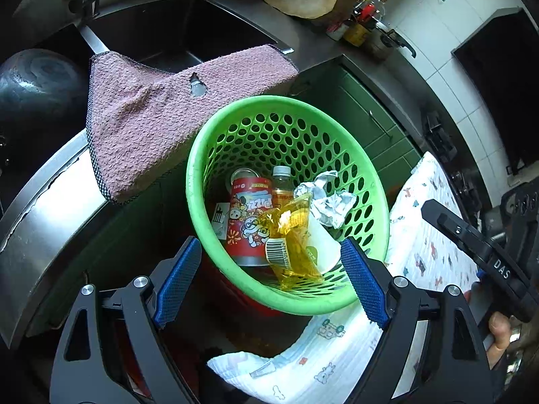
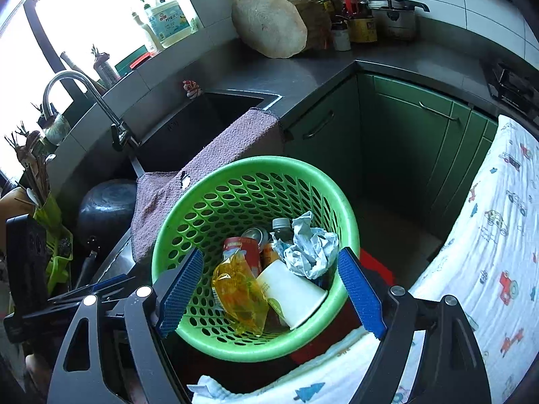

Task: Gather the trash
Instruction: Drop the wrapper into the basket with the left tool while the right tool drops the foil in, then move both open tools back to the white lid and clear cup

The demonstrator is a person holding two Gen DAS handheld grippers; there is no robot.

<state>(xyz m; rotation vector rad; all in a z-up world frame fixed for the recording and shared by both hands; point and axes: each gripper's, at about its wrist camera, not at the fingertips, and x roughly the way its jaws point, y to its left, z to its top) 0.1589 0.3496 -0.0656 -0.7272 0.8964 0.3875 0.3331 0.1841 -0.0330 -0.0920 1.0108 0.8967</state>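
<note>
I have both tools over the round green perforated plastic basket (image 1: 202, 155), which sits below the edge of the grey steel countertop (image 2: 303, 74). My left gripper (image 1: 271, 281) is spread wide, its blue ribbed pads either side of the basket's near rim with nothing between them. My right gripper (image 2: 273, 291) is likewise spread wide and carries nothing; its pads frame the basket's contents from above without touching them. Inside the basket lies the trash: a crinkled yellow transparent plastic wrapper (image 2: 239, 294) at about seven o'clock, a white paper cup (image 2: 291, 294) on its side at five o'clock touching the wrapper, a crumpled ball of white paper (image 2: 311, 249) at two o'clock, a red printed snack can (image 1: 247, 222) at ten o'clock, and a small clear bottle with a white cap (image 1: 282, 181) at twelve o'clock, wedged between can and paper. A mauve terry dishcloth (image 1: 151, 124) hangs over the counter edge at ten o'clock from the basket, touching its rim. A white cloth printed with small vehicles (image 2: 488, 252) drapes at three o'clock.
</note>
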